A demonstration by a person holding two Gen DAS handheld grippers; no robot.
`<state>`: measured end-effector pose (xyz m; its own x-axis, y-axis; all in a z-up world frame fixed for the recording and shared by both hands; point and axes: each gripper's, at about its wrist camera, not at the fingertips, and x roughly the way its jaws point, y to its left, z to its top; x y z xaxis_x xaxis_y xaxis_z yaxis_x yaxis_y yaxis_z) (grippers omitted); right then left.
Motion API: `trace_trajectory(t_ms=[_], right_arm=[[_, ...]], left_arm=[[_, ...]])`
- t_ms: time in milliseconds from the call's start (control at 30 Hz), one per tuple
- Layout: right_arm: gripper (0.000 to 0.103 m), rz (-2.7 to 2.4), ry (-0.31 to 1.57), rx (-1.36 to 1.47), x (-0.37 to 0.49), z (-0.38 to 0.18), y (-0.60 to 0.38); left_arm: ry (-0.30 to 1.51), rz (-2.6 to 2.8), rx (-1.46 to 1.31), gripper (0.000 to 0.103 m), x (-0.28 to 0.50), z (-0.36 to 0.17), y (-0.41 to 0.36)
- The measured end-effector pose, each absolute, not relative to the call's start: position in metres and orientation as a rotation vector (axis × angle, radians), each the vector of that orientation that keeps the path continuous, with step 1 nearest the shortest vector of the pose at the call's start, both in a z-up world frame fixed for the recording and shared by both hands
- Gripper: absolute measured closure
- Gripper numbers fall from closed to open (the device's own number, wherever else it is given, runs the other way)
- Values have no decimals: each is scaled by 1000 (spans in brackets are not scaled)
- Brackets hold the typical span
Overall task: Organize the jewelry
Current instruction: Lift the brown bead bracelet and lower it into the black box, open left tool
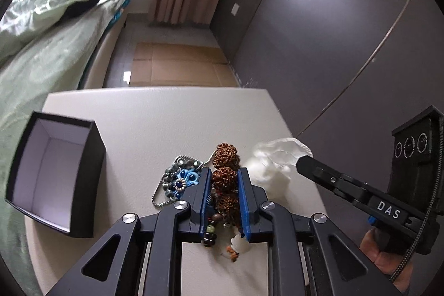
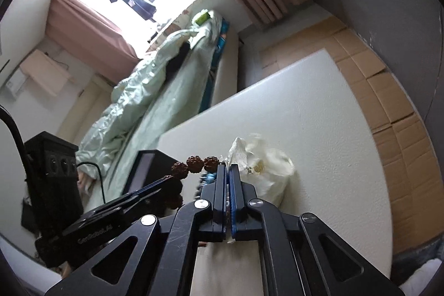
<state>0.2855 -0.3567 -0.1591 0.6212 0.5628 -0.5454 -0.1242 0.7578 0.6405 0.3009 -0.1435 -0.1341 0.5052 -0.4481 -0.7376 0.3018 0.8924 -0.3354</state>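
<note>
My left gripper is shut on a brown rudraksha bead bracelet, one large bead clamped between its blue pads. The bracelet also shows in the right wrist view. Left of it lies a pile with a blue flower ornament and a ball chain. An open black box with a white inside stands on the white table at the left. My right gripper is shut on a clear plastic bag; the bag also shows in the left wrist view, right of the beads.
A bed with green bedding runs along the table's left. Flattened cardboard lies on the floor beyond the table. A grey wardrobe wall stands on the right. Small beads and a white charm lie between my left gripper's arms.
</note>
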Motion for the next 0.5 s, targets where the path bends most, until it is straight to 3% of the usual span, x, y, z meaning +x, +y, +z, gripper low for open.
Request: trace_trajectory(t_ms=[500], right_arm=[[99,471,707,583,257,-104,-337]], left_arm=[[782,-421,-159,84,269,-60,-108]])
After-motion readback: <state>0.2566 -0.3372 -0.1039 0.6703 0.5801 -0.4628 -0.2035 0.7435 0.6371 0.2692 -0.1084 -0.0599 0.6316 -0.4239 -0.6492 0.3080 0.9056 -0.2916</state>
